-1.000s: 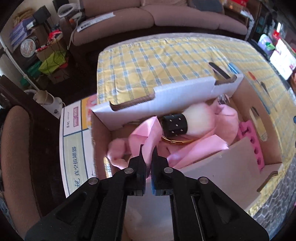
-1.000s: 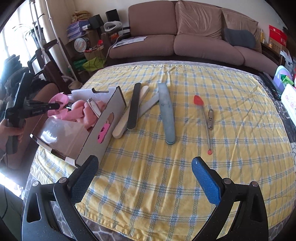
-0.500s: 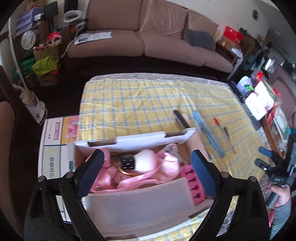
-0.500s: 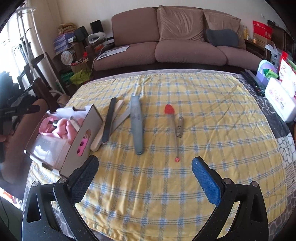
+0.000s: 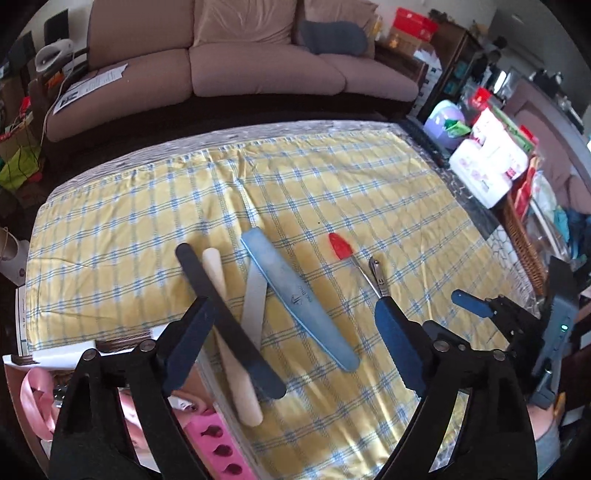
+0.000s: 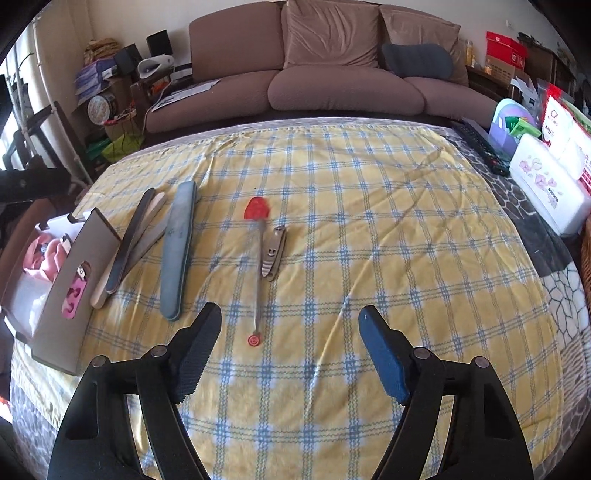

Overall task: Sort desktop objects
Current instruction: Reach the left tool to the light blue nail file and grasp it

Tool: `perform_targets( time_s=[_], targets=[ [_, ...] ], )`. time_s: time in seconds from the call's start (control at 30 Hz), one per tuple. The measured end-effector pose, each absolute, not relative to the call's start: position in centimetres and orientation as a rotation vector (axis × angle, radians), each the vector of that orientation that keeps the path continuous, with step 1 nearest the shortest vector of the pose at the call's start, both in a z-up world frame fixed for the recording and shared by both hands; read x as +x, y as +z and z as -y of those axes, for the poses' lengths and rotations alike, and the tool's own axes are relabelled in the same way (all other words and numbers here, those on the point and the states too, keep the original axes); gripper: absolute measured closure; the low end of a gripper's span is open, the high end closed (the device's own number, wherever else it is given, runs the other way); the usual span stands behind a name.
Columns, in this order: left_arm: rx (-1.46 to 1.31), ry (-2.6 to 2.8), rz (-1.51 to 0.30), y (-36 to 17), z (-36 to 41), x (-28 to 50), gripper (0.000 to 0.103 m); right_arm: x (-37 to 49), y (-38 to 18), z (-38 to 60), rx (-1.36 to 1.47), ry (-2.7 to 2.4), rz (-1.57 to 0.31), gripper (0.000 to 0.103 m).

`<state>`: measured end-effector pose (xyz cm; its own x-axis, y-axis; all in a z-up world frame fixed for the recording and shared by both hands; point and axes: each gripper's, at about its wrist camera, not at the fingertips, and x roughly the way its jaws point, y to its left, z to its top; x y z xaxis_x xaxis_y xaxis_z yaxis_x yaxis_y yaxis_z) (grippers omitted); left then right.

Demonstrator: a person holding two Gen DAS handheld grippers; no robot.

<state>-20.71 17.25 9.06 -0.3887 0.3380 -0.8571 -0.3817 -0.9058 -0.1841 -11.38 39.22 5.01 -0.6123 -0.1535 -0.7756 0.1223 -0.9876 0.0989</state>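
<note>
The left hand-held gripper, empty with jaws just narrowed yet wide, hangs above the black nail file beside the box; it should straddle the file squarely. The right hand-held gripper, closing on nothing, should center over the red-tipped tool.

sofa: brown three-seater sofa behind table
cushion: grey cushion at right end
wall: pale wall
light: daylight, left

The left gripper is held tilted downward, its jaws spread wide with nothing between them, having just narrowed slightly. The right gripper is likewise angled down, its jaws parted and empty, having just been closing. In the left wrist view, the right gripper is seen at about 4 o'clock.
</note>
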Motion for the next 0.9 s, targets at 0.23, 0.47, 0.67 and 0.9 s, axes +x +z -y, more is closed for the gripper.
perform_targets(
  time_s=[0.23,0.47,0.67,0.9],
  targets=[
    [-1.583,2.303,-0.118,3.1,-21.3,-23.8,0.035,-12.2,4.6,-40.1,1.272,-2.684,0.129,0.034],
    [-1.56,2.321,-0.255,0.8,-22.9,-23.7,0.071,-12.9,4.5,-40.9,1.246,-2.69,0.161,0.034],
    [-1.487,2.306,-0.235,2.6,-22.1,-23.2,0.077,-14.0,4.4,-40.2,1.232,-2.695,0.133,0.034],
    [-1.335,2.293,-0.03,8.0,-19.3,-21.3,0.077,-16.8,3.7,-38.2,1.258,-2.7,0.062,0.043]
  ],
)
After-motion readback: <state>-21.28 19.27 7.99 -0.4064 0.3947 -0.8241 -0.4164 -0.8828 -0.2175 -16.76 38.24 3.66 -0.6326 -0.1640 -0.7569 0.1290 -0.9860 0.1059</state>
